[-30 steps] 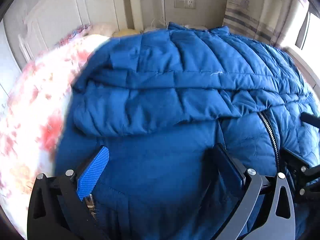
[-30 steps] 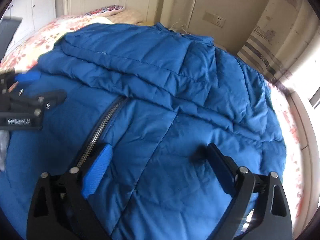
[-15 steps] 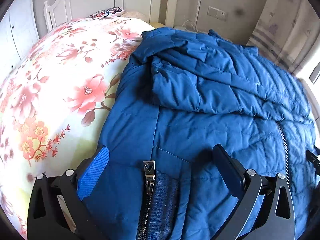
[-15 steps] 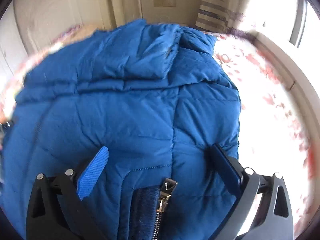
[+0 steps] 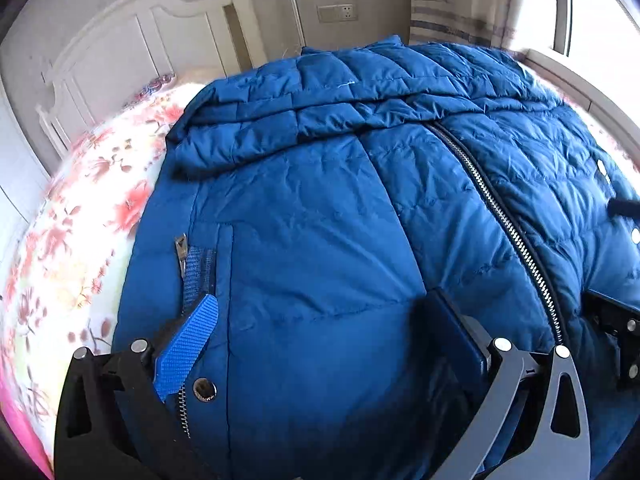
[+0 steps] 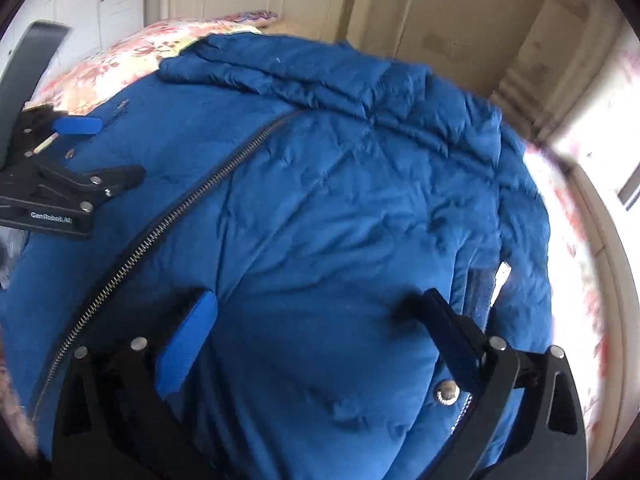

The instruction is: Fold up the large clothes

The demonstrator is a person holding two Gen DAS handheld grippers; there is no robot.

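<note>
A large blue quilted puffer jacket (image 5: 340,208) lies front up on a bed, its centre zipper (image 5: 504,216) closed and both sleeves folded across its upper part. My left gripper (image 5: 320,320) hovers open over the jacket's left lower panel, beside a pocket zipper (image 5: 182,252) and a snap button (image 5: 205,390). My right gripper (image 6: 316,316) is open above the jacket (image 6: 340,200) on its right lower panel, near a snap button (image 6: 447,394). The left gripper (image 6: 86,152) shows at the left of the right wrist view. Neither holds cloth.
The bed has a floral sheet (image 5: 80,216) running to a white headboard (image 5: 132,52). A wall socket (image 5: 335,12) and striped curtain (image 5: 452,20) stand behind. A bright window (image 5: 588,16) lies to the right. In the right wrist view, sheet (image 6: 576,240) shows right of the jacket.
Both grippers have swung back inward: the left one from the jacket's left hem edge over its front panel, the right one from the right edge back toward the centre zipper. Both stayed open.
</note>
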